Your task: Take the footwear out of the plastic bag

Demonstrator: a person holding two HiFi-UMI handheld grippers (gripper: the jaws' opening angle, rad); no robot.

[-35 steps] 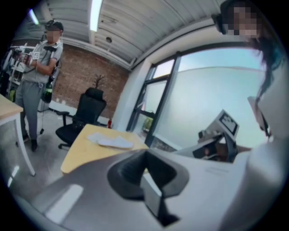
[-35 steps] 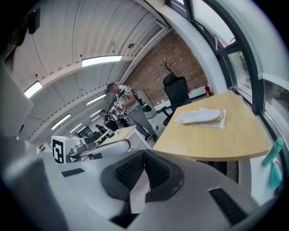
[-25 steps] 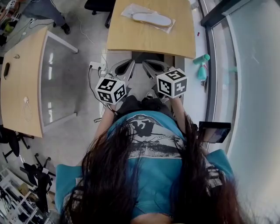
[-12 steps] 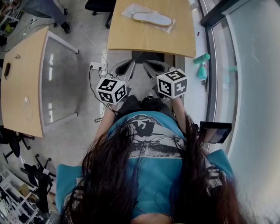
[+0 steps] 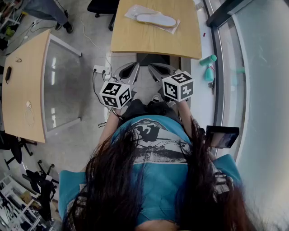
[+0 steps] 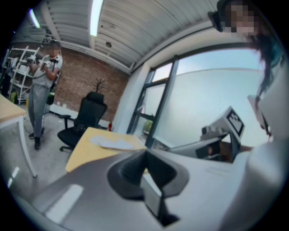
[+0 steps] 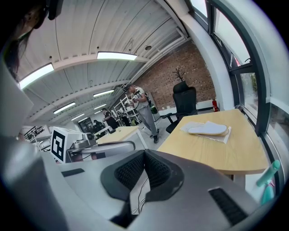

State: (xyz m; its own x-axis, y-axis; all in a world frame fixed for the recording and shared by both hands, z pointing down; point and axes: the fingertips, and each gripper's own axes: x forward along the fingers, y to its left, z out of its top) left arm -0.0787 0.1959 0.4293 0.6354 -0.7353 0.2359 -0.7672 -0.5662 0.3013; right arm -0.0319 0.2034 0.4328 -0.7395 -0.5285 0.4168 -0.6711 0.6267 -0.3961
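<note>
Progress, read outward from the hand-held grippers:
- Nothing of the task lies at or between the tips of either one. Both are held close to the person's body, short of the near edge of the table [image 5: 153,43].
- Ahead of both tips, well apart from them, the plastic bag [image 5: 133,10] lies flat on the far part of the table. The footwear [image 5: 157,19], a single pale flat slipper, lies over the bag's area.
- The film is clear, so no view shows whether the slipper is inside the bag or resting on top of it. The scene fits either footwear waiting in the bag or footwear already drawn out and laid on the bag. Judgement stops there.

Hand-held grippers:
- Left hand-held gripper [image 5: 128,70]: jaws together in its own view, pads meeting at the tips, nothing between them. It touches nothing, and the table and slipper show beyond its tips, off to the left.
- Right hand-held gripper [image 5: 159,70]: jaws closed tip to tip and empty, only floor showing through the gap behind the tips. It touches nothing, and the slipper lies ahead and to the right of its tips.
- The two sit side by side, near each other, both pointing toward the table.
</note>
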